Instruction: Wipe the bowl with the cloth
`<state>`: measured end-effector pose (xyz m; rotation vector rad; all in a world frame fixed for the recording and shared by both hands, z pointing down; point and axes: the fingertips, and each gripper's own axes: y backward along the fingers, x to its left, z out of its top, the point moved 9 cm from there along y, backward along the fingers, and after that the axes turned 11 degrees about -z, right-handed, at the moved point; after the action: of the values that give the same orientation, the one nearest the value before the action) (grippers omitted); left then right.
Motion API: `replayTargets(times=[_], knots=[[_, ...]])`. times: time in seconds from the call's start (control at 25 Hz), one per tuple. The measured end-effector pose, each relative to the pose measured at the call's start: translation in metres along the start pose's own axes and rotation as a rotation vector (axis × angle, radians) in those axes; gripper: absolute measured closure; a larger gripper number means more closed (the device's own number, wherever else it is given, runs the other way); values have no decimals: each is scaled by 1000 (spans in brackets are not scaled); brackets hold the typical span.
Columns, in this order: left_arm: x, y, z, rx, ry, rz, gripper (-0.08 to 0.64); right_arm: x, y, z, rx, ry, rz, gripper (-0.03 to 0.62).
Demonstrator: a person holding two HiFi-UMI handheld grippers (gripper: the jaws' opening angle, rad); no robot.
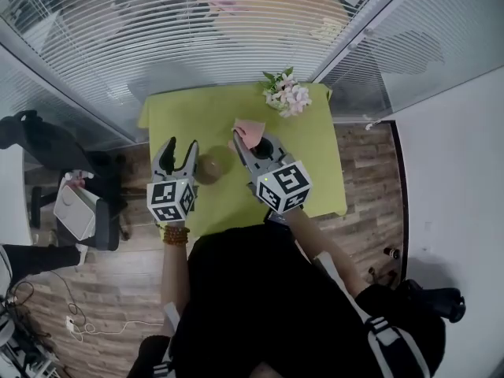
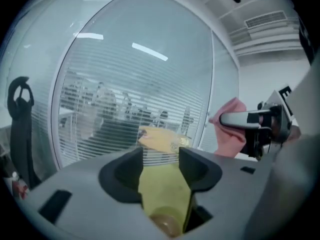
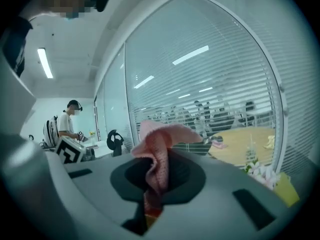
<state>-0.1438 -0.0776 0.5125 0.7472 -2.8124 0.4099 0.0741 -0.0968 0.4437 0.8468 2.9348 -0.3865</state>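
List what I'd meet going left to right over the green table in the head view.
In order: left hand-held gripper → brown bowl → right hand-held gripper, shut on the pink cloth → flowers.

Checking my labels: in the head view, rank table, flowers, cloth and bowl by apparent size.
1. table
2. flowers
3. cloth and bowl look alike; the cloth is raised nearer the camera, so I leave them unranked.

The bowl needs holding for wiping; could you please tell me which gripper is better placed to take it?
Probably left: the left gripper is open, empty and beside the bowl; the right gripper is shut on the cloth.
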Motion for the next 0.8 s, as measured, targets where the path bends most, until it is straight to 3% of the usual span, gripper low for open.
replayTargets(times=[0.2,0.36,0.8], knots=[[-29,9,40,-115,-174,47,506,15,1,7,-79,92,15,574],[-41,8,38,-73,-226,54,522,26,1,7,-89,150,21,578],[-45,3,23,-30,-182,34,522,27,0,5,-83,141,40,578]])
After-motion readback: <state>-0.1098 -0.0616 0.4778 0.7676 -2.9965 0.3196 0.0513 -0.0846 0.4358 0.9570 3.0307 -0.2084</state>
